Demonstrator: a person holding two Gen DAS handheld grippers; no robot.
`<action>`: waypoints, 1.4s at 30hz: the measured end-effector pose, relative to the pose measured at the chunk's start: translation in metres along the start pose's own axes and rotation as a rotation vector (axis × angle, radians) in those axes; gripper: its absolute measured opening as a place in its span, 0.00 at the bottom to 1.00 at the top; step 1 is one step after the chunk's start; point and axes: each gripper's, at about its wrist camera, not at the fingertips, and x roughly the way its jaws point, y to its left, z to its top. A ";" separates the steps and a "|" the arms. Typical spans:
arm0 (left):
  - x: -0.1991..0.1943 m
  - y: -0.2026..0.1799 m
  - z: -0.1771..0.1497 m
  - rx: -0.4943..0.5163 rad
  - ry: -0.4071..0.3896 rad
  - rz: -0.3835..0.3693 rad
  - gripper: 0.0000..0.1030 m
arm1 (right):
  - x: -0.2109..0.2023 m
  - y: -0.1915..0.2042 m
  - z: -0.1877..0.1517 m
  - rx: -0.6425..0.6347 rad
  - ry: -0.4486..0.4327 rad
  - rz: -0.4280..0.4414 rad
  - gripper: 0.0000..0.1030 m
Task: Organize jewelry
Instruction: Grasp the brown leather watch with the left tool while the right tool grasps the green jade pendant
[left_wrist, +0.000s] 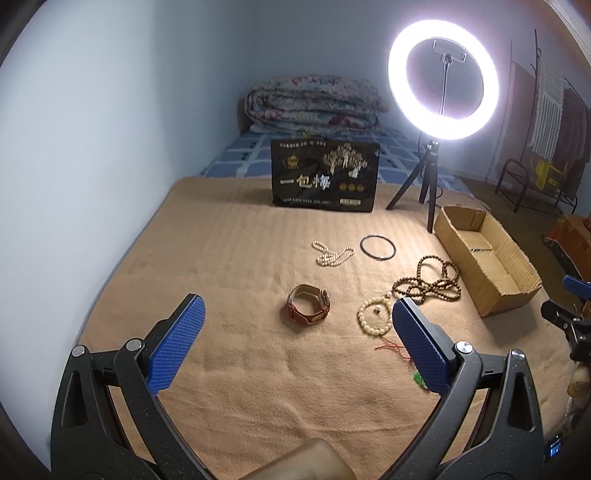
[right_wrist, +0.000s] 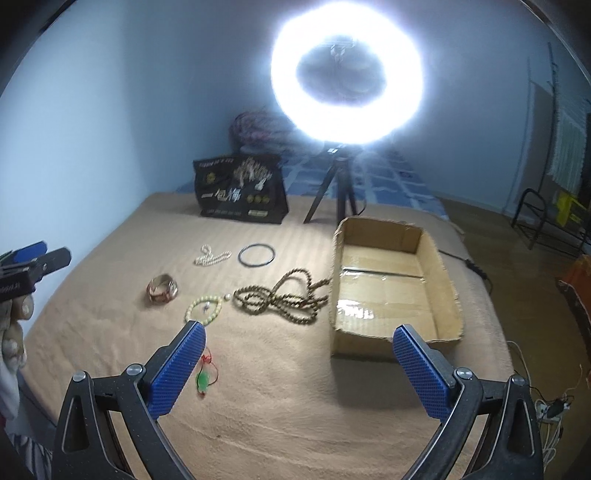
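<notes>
Both blue-padded grippers, left gripper (left_wrist: 297, 349) and right gripper (right_wrist: 299, 363), hover level over the tan blanket (left_wrist: 229, 369) with jaws spread wide, holding nothing. Ahead lie a brown leather watch (left_wrist: 308, 304), cream bead bracelet (right_wrist: 204, 309), long brown wooden bead strand (right_wrist: 282, 295), white pearl necklace (left_wrist: 332, 253) and thin dark bangle (left_wrist: 378, 247), all beside an open cardboard box (right_wrist: 443, 273); a glaring ring light (right_wrist: 347, 74) stands behind.

Tan blanket (left_wrist: 229, 258) spread over bed. Black snack bag (left_wrist: 325, 175) stood upright near far edge, lit ring light (left_wrist: 443, 79) on tripod just beside it. Folded quilt (left_wrist: 314, 105) stacked against wall. Clothes rack (left_wrist: 546, 122) seen far right.
</notes>
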 end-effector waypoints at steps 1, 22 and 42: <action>0.005 0.001 -0.001 0.001 0.009 -0.002 1.00 | 0.004 0.002 0.000 -0.008 0.009 0.011 0.98; 0.124 0.012 -0.019 -0.050 0.217 -0.103 0.79 | 0.102 0.049 -0.031 -0.120 0.278 0.239 0.74; 0.197 0.029 -0.026 -0.171 0.344 -0.111 0.44 | 0.143 0.084 -0.055 -0.157 0.380 0.287 0.50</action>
